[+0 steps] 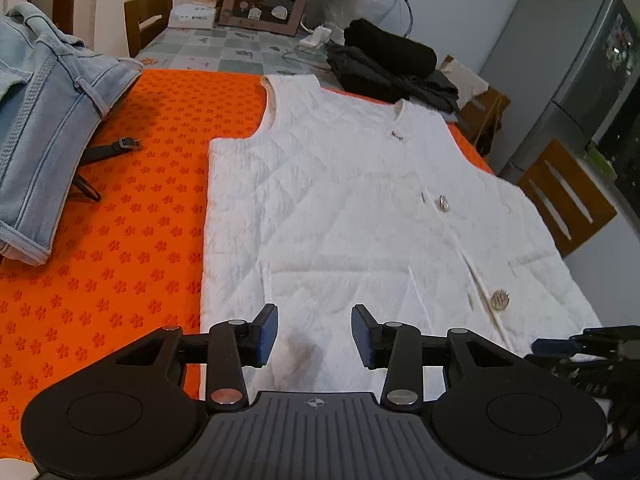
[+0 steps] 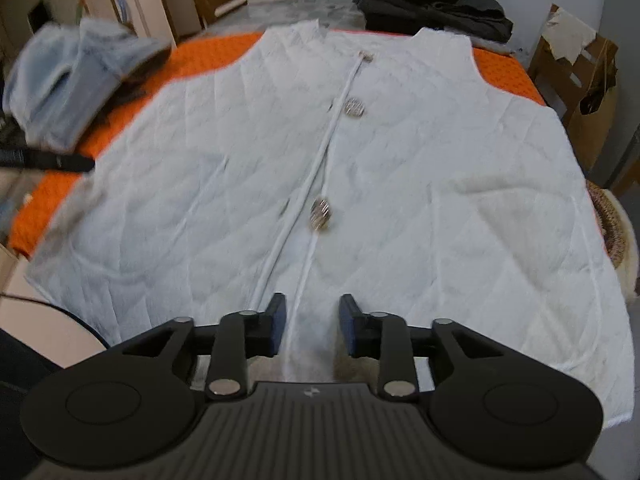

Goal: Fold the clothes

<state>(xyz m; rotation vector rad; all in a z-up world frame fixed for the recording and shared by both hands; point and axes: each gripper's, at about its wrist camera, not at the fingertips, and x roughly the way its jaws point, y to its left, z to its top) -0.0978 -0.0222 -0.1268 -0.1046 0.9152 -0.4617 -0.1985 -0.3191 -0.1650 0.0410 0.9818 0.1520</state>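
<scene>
I see the white vest (image 1: pixel 340 200) spread flat on the orange mat (image 1: pixel 132 208); my left gripper (image 1: pixel 314 336) and right gripper (image 2: pixel 312 324) stand parted, gripping nothing.

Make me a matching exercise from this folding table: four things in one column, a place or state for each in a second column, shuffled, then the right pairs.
Things:
1. white vest
2. light blue jeans
3. dark clothes
4. left tongs

Places or states:
A. piled at the far end of the table, past the vest's shoulders
B. spread flat, front up, on the orange cloth
C. open, nothing between the pads, over the vest's near hem
D. bunched at the left edge of the orange cloth

Pairs: 1-B, 2-D, 3-A, 4-C
</scene>
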